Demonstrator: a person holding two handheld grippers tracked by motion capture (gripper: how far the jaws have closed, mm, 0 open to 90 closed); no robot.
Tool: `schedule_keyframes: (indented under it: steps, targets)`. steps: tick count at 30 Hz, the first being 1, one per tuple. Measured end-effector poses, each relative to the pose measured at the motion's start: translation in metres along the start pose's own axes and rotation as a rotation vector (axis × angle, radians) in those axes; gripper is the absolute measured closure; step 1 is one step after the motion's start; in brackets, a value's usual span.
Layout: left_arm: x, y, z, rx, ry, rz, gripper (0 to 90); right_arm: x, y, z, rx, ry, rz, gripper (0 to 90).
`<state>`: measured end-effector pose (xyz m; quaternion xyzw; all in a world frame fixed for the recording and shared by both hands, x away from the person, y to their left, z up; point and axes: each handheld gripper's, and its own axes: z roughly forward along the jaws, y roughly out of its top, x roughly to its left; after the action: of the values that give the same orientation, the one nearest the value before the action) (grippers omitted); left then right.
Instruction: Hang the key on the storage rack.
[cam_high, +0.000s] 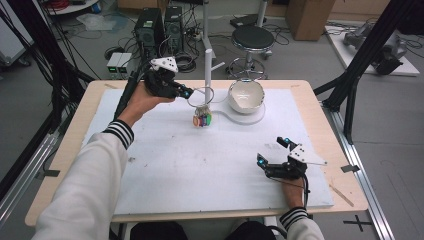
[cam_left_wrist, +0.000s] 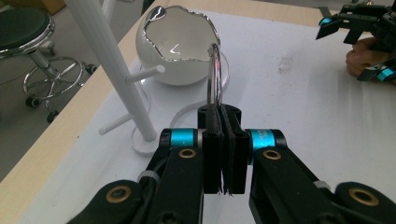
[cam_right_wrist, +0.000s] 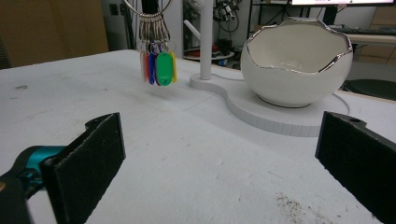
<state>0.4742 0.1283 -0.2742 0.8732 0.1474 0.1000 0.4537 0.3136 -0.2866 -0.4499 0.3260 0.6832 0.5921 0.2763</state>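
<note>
A metal key ring (cam_high: 201, 94) carries several coloured tags (cam_high: 202, 120) that hang just above the white mat. My left gripper (cam_high: 186, 92) is shut on the ring's edge; in the left gripper view the ring (cam_left_wrist: 214, 77) rises straight out of the closed jaws of that gripper (cam_left_wrist: 225, 144). A white stand (cam_high: 208, 70) with short pegs is right behind the ring. An eggshell-shaped white bowl (cam_high: 246, 95) sits on the stand's base, to the right. My right gripper (cam_high: 271, 151) rests open near the front right, with nothing between its pads (cam_right_wrist: 88, 156). Ahead of it hang the tags (cam_right_wrist: 159, 65).
The stand's flat white base (cam_right_wrist: 261, 112) runs from the pole (cam_right_wrist: 205, 37) under the bowl (cam_right_wrist: 294, 60). The white mat (cam_high: 200, 165) covers most of the wooden table (cam_high: 345, 165). A stool (cam_high: 252, 40) and computer towers (cam_high: 160, 27) stand beyond the far edge.
</note>
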Motion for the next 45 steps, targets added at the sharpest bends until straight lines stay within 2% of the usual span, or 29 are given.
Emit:
schedule_keyframes:
  steps: [9, 21, 32, 36, 45]
  targets:
    - [0.004, 0.0, 0.008, -0.076, 0.021, -0.026, 87.5, 0.0, 0.0, 0.0, 0.0, 0.0, 0.0, 1.0]
    - [0.013, -0.008, 0.027, -0.113, 0.068, -0.099, 87.5, 0.0, 0.0, 0.0, 0.0, 0.001, -0.001, 0.9]
    - [0.025, -0.018, 0.041, -0.112, 0.109, -0.17, 87.4, 0.0, 0.0, 0.0, -0.002, 0.002, -0.005, 0.9]
    - [0.027, -0.02, 0.044, -0.105, 0.122, -0.175, 87.4, 0.0, 0.0, 0.0, 0.0, -0.001, 0.006, 0.9]
    - [0.029, -0.026, 0.051, -0.091, 0.155, -0.184, 87.2, 0.0, 0.0, 0.0, 0.0, 0.0, -0.002, 0.9]
